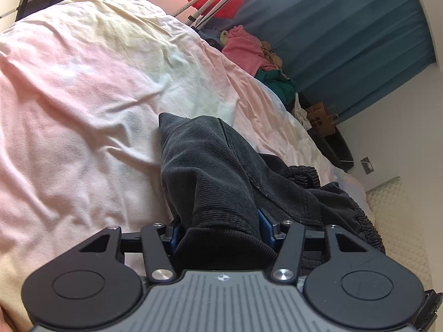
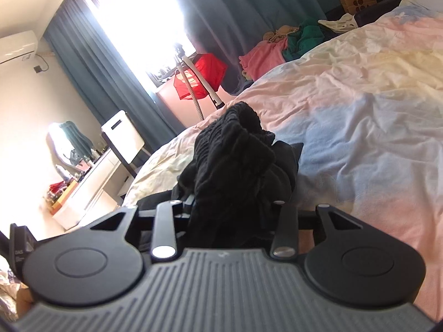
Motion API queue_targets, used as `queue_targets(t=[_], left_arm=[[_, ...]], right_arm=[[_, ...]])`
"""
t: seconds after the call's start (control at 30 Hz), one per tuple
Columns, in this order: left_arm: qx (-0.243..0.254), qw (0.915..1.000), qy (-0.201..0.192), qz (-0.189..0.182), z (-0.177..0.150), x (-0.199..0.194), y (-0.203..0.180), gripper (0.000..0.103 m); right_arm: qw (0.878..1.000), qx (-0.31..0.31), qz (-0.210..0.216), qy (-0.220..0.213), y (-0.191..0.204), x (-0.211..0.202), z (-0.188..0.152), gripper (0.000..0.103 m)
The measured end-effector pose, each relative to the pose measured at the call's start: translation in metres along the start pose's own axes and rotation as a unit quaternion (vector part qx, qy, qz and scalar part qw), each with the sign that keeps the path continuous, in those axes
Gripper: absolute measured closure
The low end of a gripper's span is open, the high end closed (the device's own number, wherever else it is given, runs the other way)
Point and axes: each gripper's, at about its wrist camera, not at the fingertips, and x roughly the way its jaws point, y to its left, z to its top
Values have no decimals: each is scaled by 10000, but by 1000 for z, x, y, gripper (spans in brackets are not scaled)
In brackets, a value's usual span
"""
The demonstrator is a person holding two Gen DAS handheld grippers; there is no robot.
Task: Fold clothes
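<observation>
Sunlight pours in through the window (image 2: 144,25) and turns it pure white, so nothing outside shows. The wall (image 2: 25,105) beside it glows warm. The bed cover (image 1: 83,96) is bright and soft, with small grey shadows in its wrinkles. The black clothes (image 2: 235,160) are so dark that their folds are hard to see. Both pictures bend round at the edges, with dark corners. Nearby parts look a little blurry.

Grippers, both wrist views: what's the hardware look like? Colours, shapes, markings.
Both match. The left gripper has a grey ribbed body with a small round emblem at its front edge, two black round discs either side, black linkage arms with silver rivets, and blue finger pads. The right gripper has the same grey ribbed body, black discs and silver-riveted links; its pads are hidden. No cables or sleeves visible.
</observation>
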Motion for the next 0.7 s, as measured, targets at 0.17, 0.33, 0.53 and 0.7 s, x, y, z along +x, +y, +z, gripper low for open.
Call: queue_targets(t=[0.17, 0.33, 0.53, 0.7], left_arm=[[164, 9997, 127, -163, 2, 23, -54, 50], [424, 9969, 334, -568, 10, 75, -139, 50], [914, 9894, 555, -982, 29, 188, -263, 50], [1194, 9828, 752, -1191, 40, 286, -341, 50]], right_arm=[[9994, -28, -146, -314, -19, -27, 34, 64], [9962, -150, -360, -781, -55, -60, 92, 64], [9875, -61, -819, -1343, -127, -81, 179, 64], [9799, 41, -1259, -1549, -186, -77, 225, 64]])
